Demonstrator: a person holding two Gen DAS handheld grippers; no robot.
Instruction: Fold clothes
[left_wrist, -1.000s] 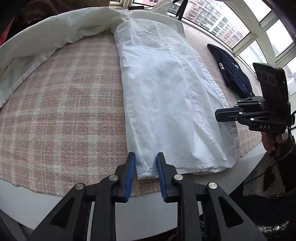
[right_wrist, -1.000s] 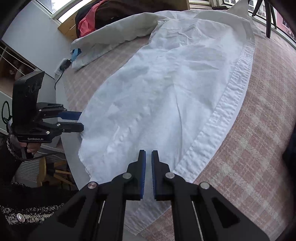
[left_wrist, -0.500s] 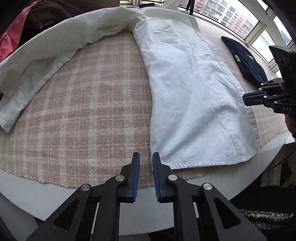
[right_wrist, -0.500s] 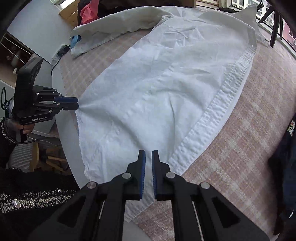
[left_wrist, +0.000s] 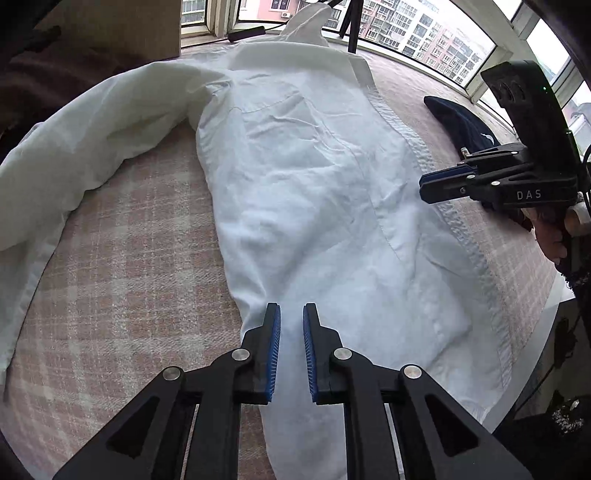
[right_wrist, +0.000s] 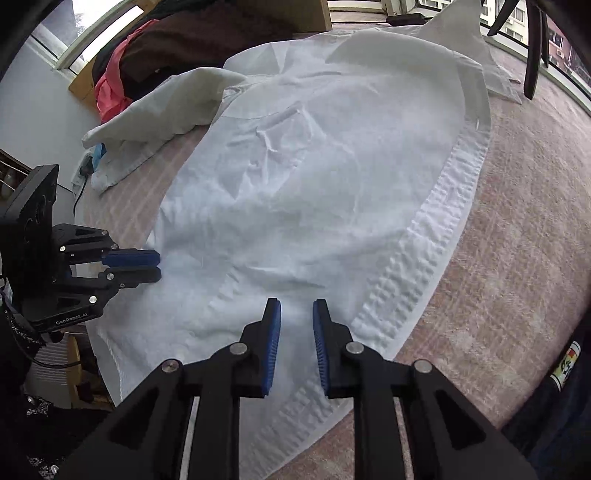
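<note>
**Both grippers low over a white shirt**

Spread across the middle of both views: white shirt (left_wrist: 317, 206), lying on a pink plaid tablecloth (left_wrist: 122, 280), one sleeve trailing to the upper left, button placket down the right side. At bottom centre of the left wrist view, left gripper (left_wrist: 291, 325), jaws narrowly apart and closing, shirt cloth showing in the gap, not pinched. At bottom centre of the right wrist view, right gripper (right_wrist: 296, 325), jaws opening, blue pads clear of the fabric beneath. At the right edge, dark navy garment (left_wrist: 458, 122).
</note>
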